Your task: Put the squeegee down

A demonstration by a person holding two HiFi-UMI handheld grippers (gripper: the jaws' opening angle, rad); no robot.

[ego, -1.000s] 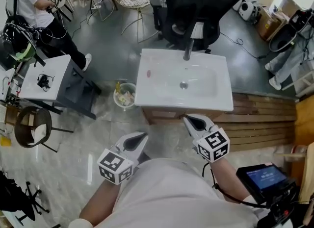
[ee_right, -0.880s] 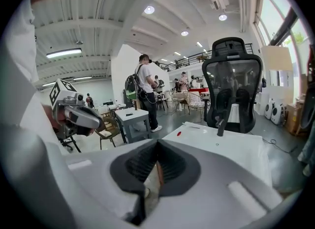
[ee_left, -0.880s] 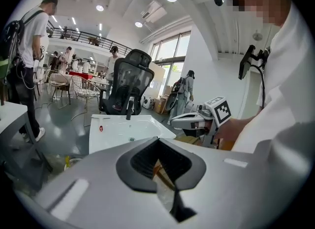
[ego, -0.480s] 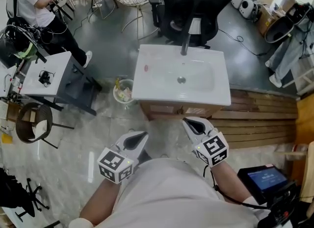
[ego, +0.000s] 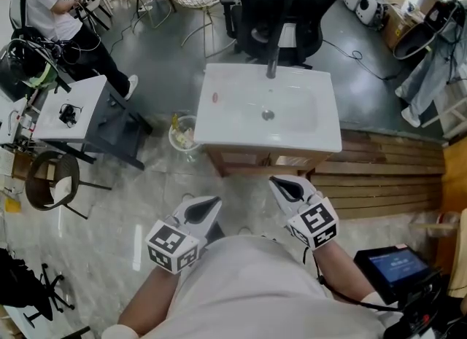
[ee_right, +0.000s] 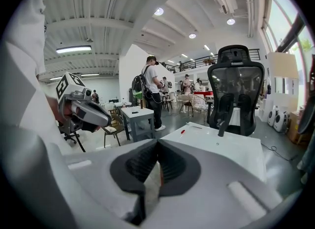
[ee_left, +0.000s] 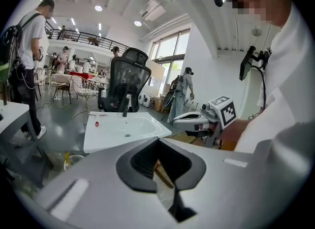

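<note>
- Jaws of the left gripper [ego: 212, 201] are pressed together, with nothing between them.
- The right gripper [ego: 274, 181] also has its jaws together and carries nothing.
- Both grippers are held low in front of the person's body, side by side and apart, pointing toward the white washbasin [ego: 219, 130].
- Where the squeegee lies I cannot tell: no view shows it.
- A small red thing [ego: 214, 98] lies on the left part of the washbasin, and a dark faucet [ego: 272, 64] stands at its far rim.
- A black office chair [ego: 292, 2] stands behind the washbasin, and a bin [ego: 182, 135] stands just beside its left side.
</note>
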